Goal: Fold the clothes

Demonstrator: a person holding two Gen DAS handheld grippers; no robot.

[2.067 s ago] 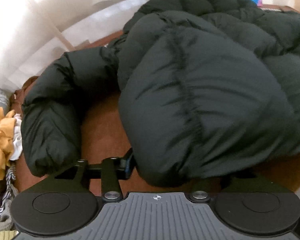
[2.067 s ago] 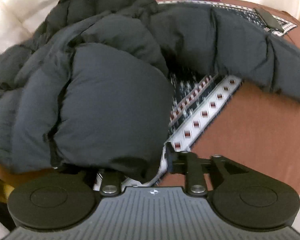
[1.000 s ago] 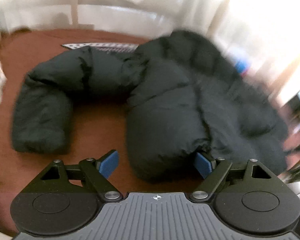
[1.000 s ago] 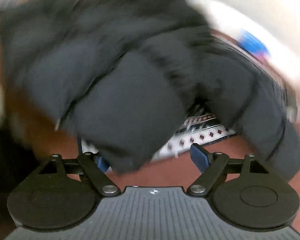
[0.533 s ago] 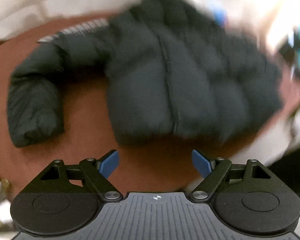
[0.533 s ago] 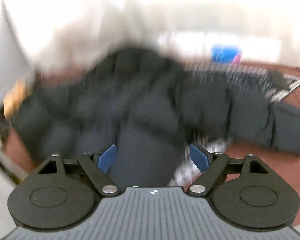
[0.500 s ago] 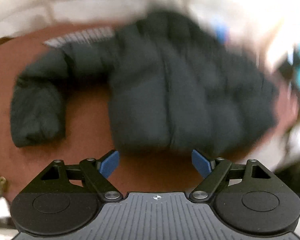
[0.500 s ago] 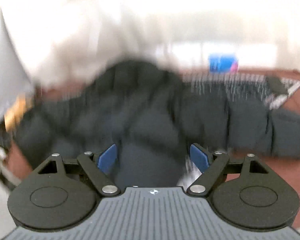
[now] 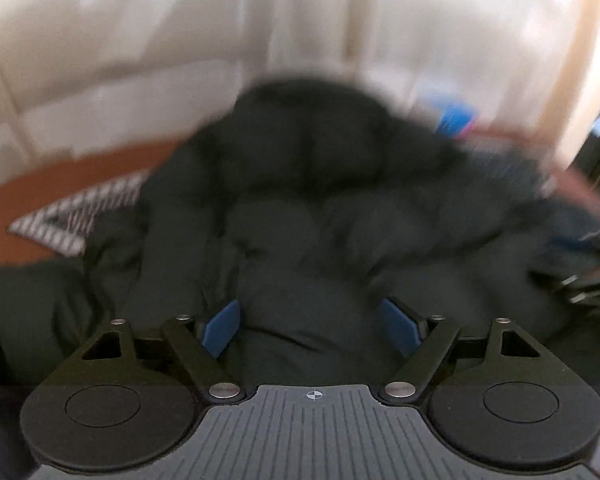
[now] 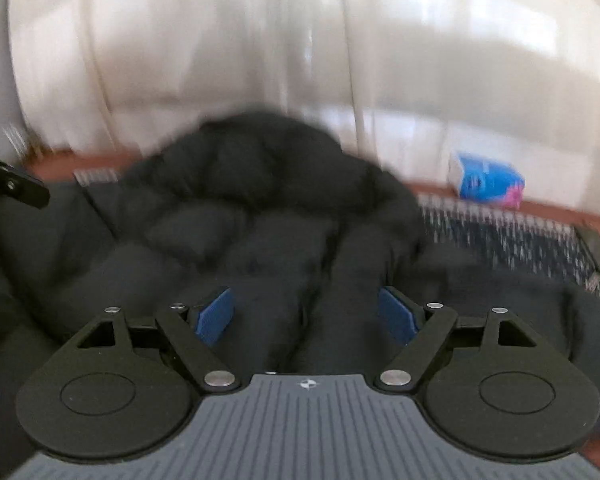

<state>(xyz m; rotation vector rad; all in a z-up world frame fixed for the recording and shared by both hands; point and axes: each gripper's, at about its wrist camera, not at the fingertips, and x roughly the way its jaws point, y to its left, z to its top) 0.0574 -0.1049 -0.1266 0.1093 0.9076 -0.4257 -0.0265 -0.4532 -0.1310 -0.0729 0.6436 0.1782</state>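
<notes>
Black puffer jacket (image 9: 312,216) sprawled on brown tabletop (image 9: 40,184), both claws, left claw (image 9: 314,326) & right claw (image 10: 306,316), spread wide over it w/ nothing gripped; looks light, squishy, slick, so prob best pinched at hem or cuff, not mid-puff

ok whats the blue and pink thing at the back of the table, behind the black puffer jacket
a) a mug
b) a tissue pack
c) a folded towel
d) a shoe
b: a small blue and pink soft pack lies at the far edge, behind the puffer jacket.
</notes>
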